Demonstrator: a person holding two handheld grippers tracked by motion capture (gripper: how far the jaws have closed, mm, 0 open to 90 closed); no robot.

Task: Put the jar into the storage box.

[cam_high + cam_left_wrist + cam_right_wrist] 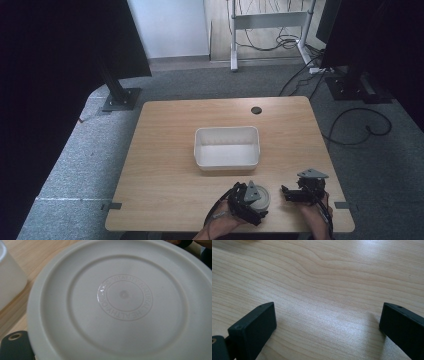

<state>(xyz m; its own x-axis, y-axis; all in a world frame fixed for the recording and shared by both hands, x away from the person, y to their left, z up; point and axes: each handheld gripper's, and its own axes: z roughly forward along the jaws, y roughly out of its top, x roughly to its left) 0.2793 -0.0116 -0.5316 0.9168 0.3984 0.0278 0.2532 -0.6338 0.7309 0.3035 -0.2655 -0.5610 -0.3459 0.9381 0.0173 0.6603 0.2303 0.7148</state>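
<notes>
Hovering right over the round white lid (pixel 120 302), just in front of the white bin (pixel 227 147), left gripper (pixel 248 200) jaw gap can't be told. Lid not yet lifted, still on table (pixel 165 185). Right gripper (pixel 327 325), beside lid, wide apart, empty.

The left claw (pixel 252 200) covers most of the round lid (pixel 262 198).
</notes>
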